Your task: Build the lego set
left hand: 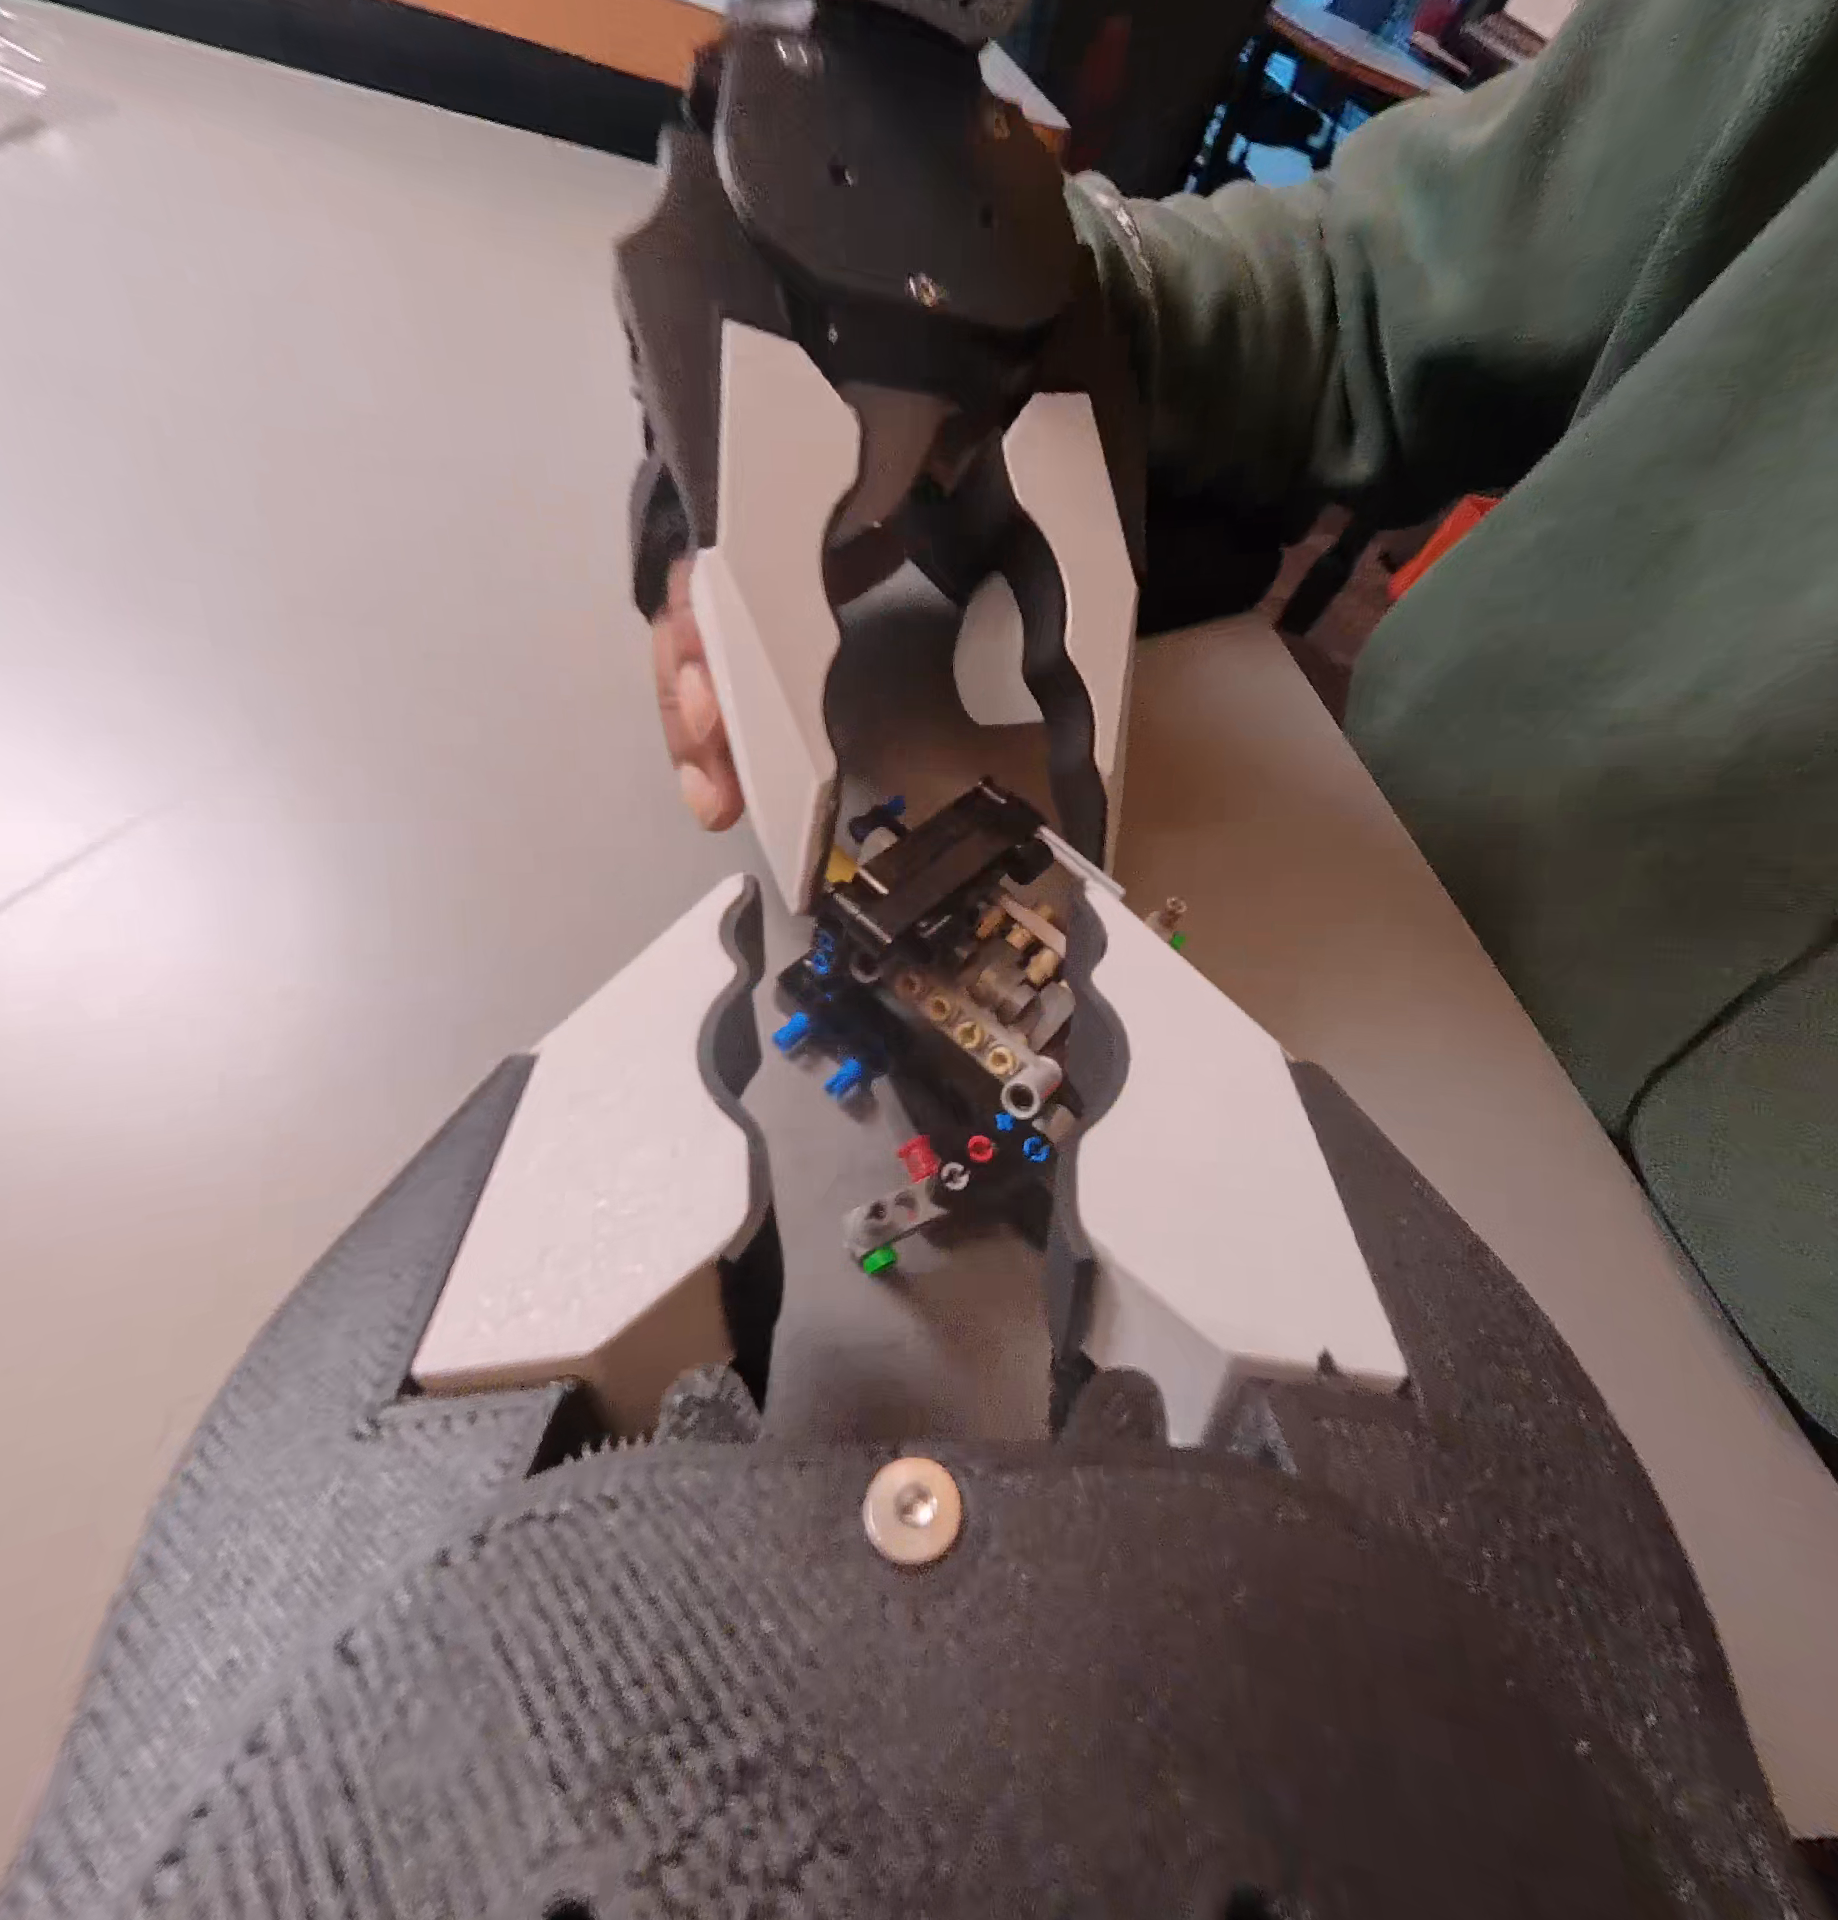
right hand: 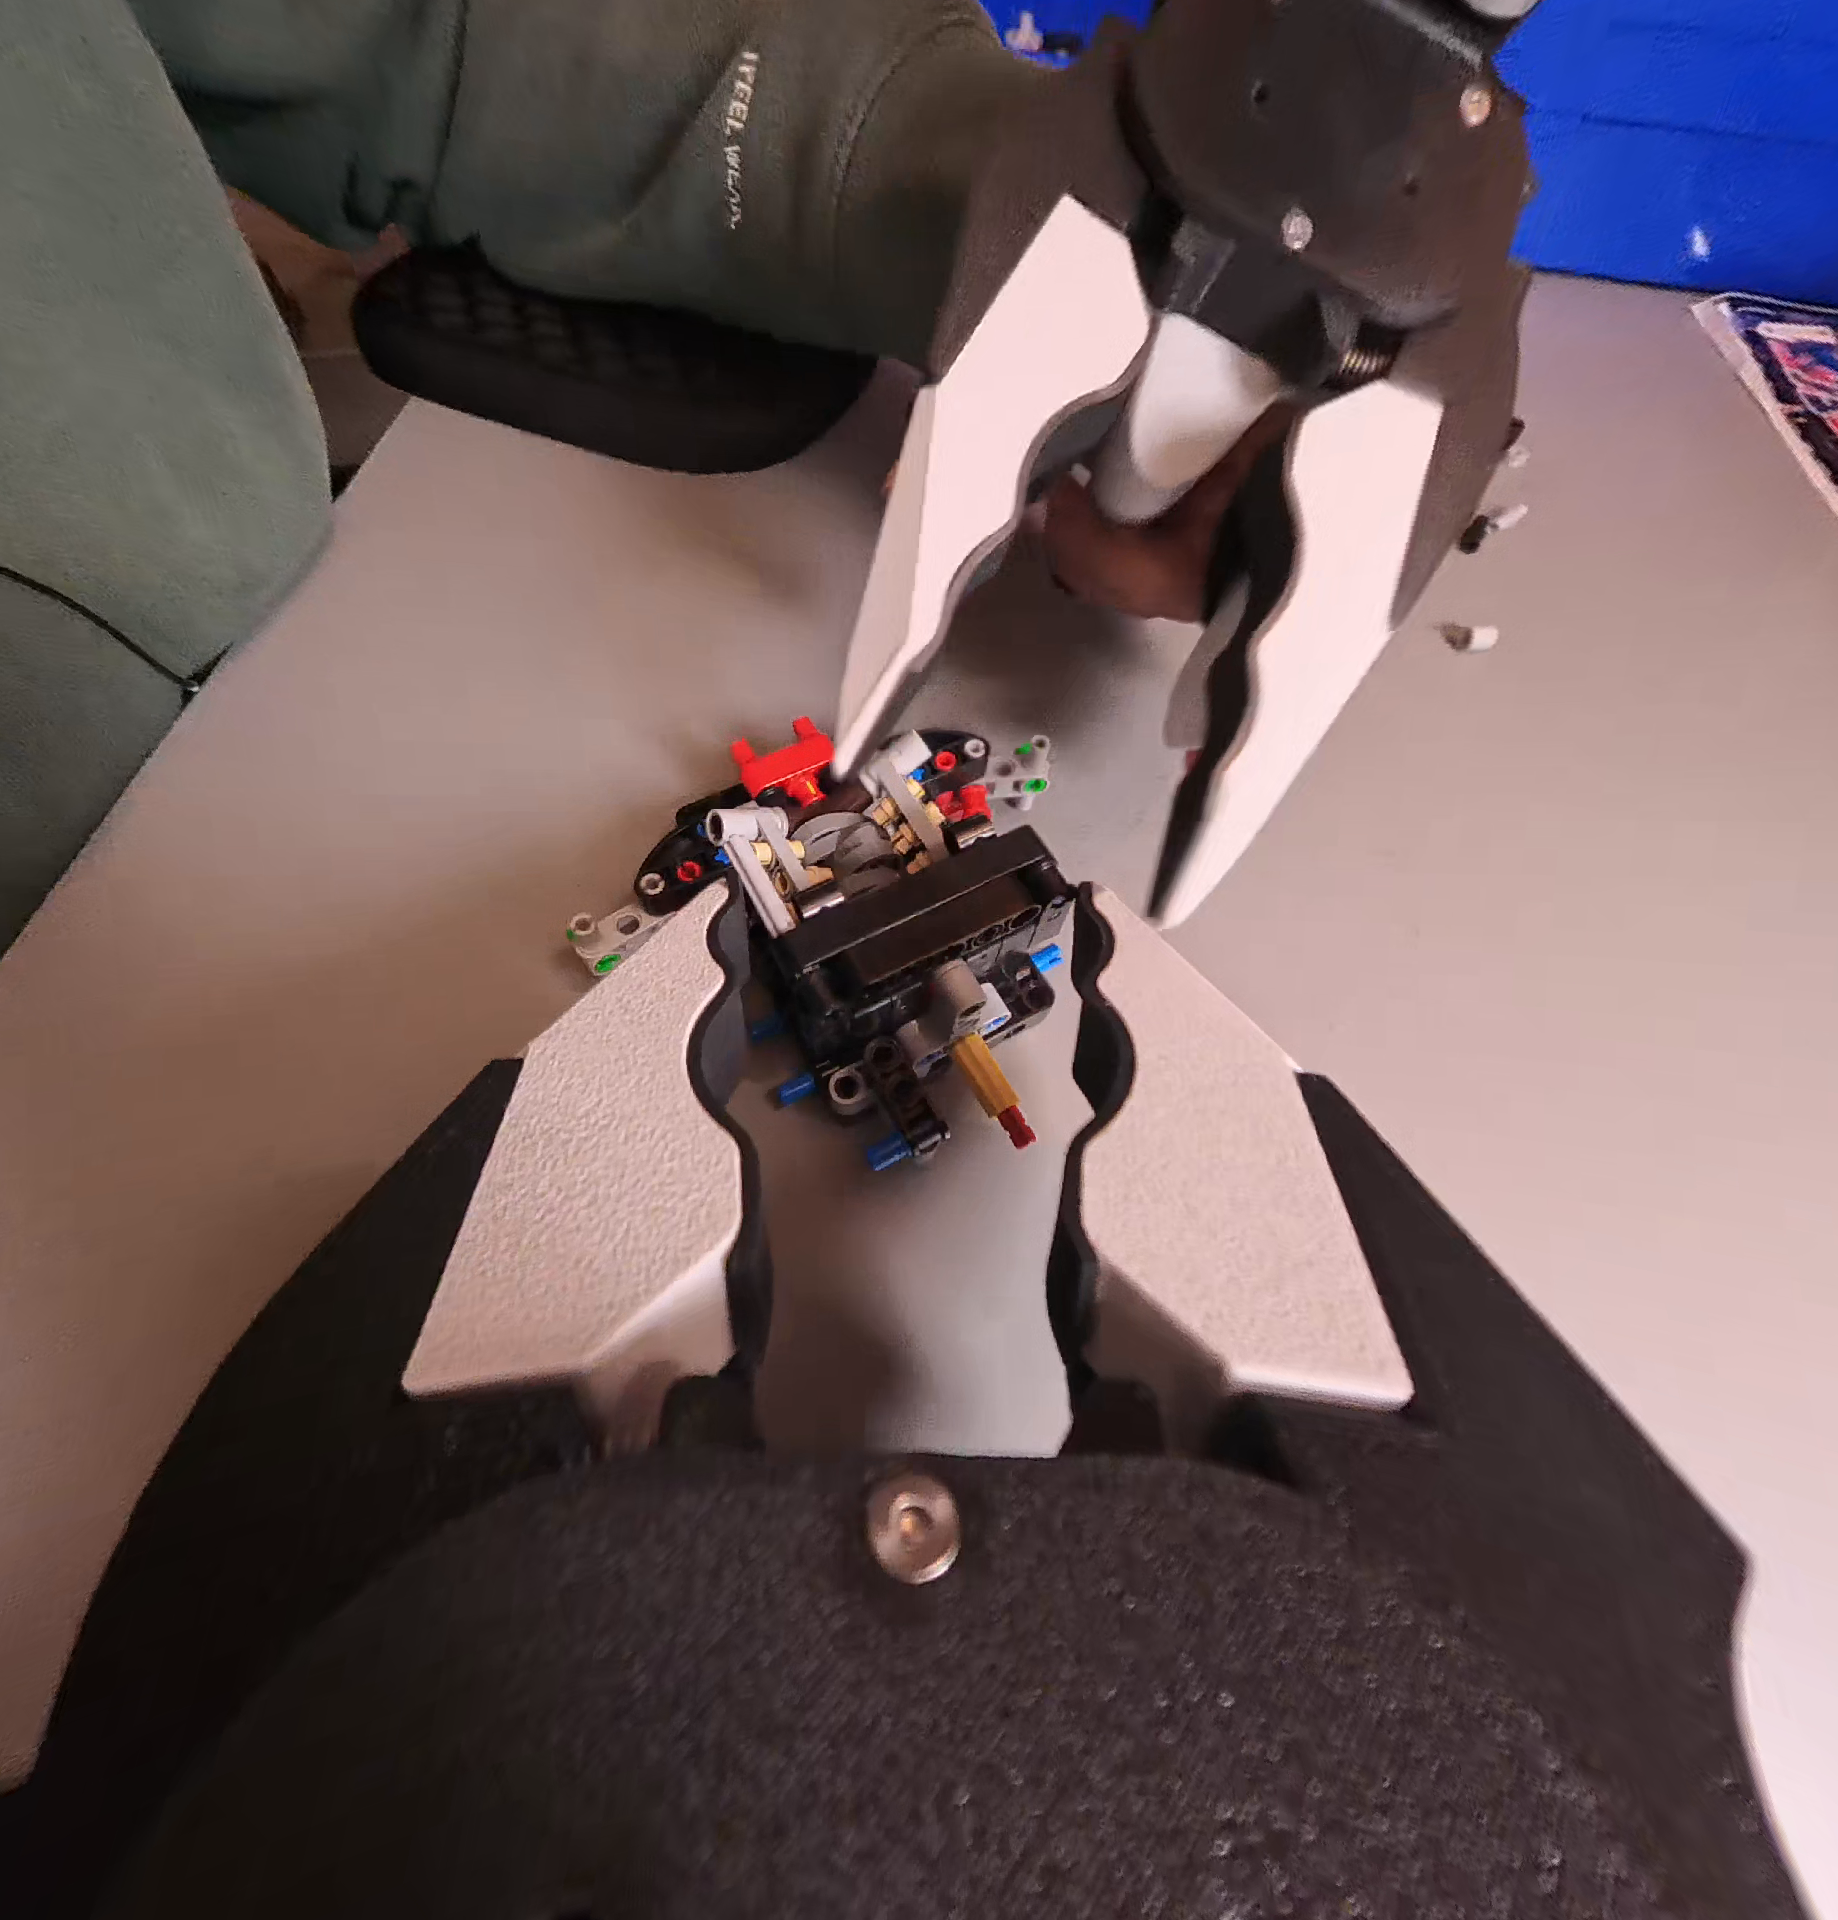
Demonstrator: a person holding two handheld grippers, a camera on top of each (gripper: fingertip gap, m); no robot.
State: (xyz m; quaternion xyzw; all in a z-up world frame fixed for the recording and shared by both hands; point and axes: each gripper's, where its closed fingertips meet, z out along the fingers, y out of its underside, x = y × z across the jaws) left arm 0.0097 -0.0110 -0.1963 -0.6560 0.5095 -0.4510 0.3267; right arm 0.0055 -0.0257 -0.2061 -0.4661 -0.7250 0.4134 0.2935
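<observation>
A small lego model (right hand: 894,935) of black, grey, red and blue parts sits on the pale table (right hand: 1517,1039). My right gripper (right hand: 907,902) has its pads against both ends of the model's black frame and is shut on it. My left gripper (right hand: 1003,842) comes in from the far right, open wide; one fingertip (right hand: 842,764) touches the model by a red piece (right hand: 780,769). In the left wrist view the model (left hand: 946,997) lies slanted between my left gripper's (left hand: 920,904) open fingers, and the right gripper (left hand: 956,868) holds its far end.
A few small loose grey parts (right hand: 1466,636) lie at the right, and a printed booklet (right hand: 1819,405) at the far right edge. A person's green sleeve (left hand: 1517,364) and a black seat (right hand: 603,364) are beside the table edge. A blue bin (right hand: 1673,156) stands behind. Both grippers' tips are close together, under 4 cm apart.
</observation>
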